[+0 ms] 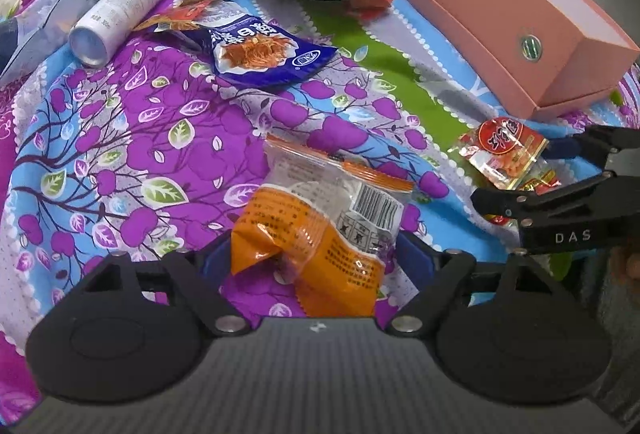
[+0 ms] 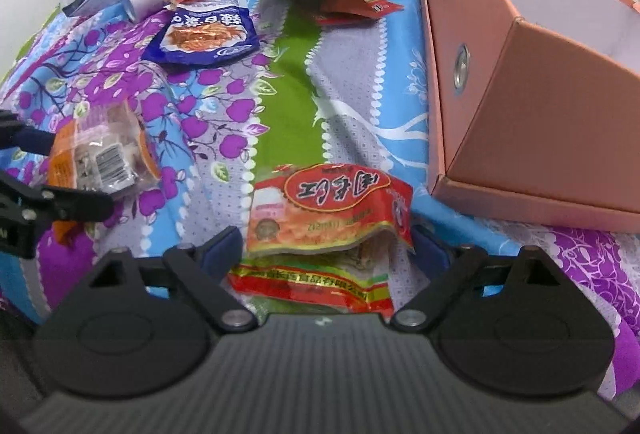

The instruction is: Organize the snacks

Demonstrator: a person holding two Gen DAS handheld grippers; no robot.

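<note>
Orange pack point(image 1: 316, 234) lies on the bedsheet point(image 1: 120, 138) between the wide-open jaws of the left gripper point(image 1: 316, 258), not pinched. Red pack point(image 2: 328, 218) lies likewise in the right gripper point(image 2: 326, 246), near the pink box point(image 2: 540, 138). Both light, crinkly, slippery film; contents likely crushable, so pinch mid-body. Near ends hidden behind gripper bodies; small print unreadable

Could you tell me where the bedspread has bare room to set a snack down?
Free: the green stripe between the blue packet and the pink box. Also the purple patch left of the orange packet. Crowded: the far edge around the white tube.
</note>
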